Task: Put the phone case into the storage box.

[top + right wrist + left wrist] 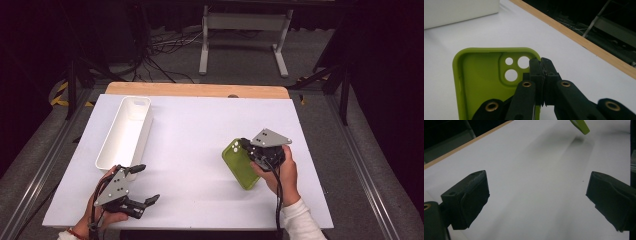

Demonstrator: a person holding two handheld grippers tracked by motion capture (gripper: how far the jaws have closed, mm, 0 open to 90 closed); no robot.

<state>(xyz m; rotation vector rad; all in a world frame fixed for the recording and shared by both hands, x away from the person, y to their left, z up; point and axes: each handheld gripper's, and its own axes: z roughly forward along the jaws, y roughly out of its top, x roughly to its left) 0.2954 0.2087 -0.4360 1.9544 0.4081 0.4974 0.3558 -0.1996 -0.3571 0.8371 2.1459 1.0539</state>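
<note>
- Table [200, 165]: white top, carrying everything in play.
- Bin [125, 131]: empty, along the left edge, a likely drop point.
- Phone case [239, 162]: green, near the right edge, tilted, apparently lifted.
- Right gripper [254, 151]: jaws clamped on the case's rim beside the camera holes.
- Left gripper [142, 184]: jaws apart, holding nothing, near the front-left corner.

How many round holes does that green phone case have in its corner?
3, all in the raised camera corner of the green phone case beside the right gripper: a small one, a larger one and another larger one below.
</note>
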